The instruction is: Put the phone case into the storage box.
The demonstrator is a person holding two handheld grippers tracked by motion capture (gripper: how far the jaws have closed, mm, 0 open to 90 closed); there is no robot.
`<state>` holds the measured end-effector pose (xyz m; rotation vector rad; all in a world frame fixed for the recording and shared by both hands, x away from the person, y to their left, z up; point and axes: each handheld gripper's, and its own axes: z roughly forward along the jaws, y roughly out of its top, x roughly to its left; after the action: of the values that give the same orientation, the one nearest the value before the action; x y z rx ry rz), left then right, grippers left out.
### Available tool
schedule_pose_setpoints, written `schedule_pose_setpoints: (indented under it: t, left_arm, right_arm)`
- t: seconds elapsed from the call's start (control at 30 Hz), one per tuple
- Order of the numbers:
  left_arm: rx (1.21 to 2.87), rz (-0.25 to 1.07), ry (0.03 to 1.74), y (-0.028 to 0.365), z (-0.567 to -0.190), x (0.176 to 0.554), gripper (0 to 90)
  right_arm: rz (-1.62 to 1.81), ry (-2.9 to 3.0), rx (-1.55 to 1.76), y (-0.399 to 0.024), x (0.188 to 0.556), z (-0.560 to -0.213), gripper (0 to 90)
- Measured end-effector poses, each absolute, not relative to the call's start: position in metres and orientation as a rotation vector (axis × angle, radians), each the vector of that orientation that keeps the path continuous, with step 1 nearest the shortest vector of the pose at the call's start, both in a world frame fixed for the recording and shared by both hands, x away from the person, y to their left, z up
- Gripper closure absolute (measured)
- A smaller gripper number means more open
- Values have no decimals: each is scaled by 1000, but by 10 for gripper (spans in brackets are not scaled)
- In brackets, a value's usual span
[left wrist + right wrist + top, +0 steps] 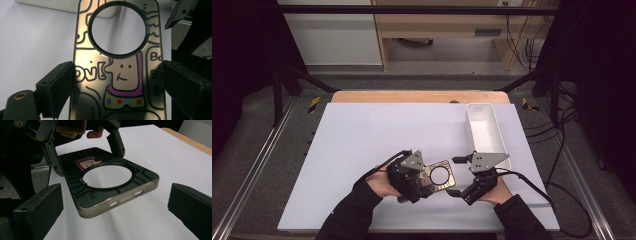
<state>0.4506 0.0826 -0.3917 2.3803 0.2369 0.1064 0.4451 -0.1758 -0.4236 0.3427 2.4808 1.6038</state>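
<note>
1. Left gripper [428,184] clamped on the long edges of the phone case [438,176]; case held off the desk [362,150], level, big round ring hole toward the far end.
2. Right gripper [455,176] just right of the case, jaws wide apart, nothing between them; case's free end directly ahead, not touching.
3. White tray [499,131] beyond the right gripper, on the desk's far right.
4. Nothing between right gripper and case.
</note>
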Motion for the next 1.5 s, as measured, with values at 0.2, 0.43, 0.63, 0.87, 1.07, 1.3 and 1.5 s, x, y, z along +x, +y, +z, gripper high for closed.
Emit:
schedule_pose_setpoints:
  t: [0.2,0.43,0.63,0.87,1.07,1.3,1.5]
  left_arm:
    - [2386,92,214,77,-391,450,114]
    - [2392,83,190,73,-390,450,114]
    - [2401,77,164,69,-391,448,114]
    - [2406,66,141,67,-393,447,114]
    - [2404,59,125,66,-394,447,114]
    - [2411,48,104,67,-395,447,114]
    - [2413,43,83,68,-397,448,114]
  right_arm:
    - [1606,2493,330,-175,446,-425,5]
    - [1607,2518,296,-174,446,-426,19]
    - [1595,2532,268,-172,445,-428,22]
    - [1603,2553,246,-171,444,-429,27]
    - [1619,2563,213,-171,444,-430,51]
    - [1628,2580,194,-172,444,-430,70]
    - [1634,2599,188,-172,445,-429,84]
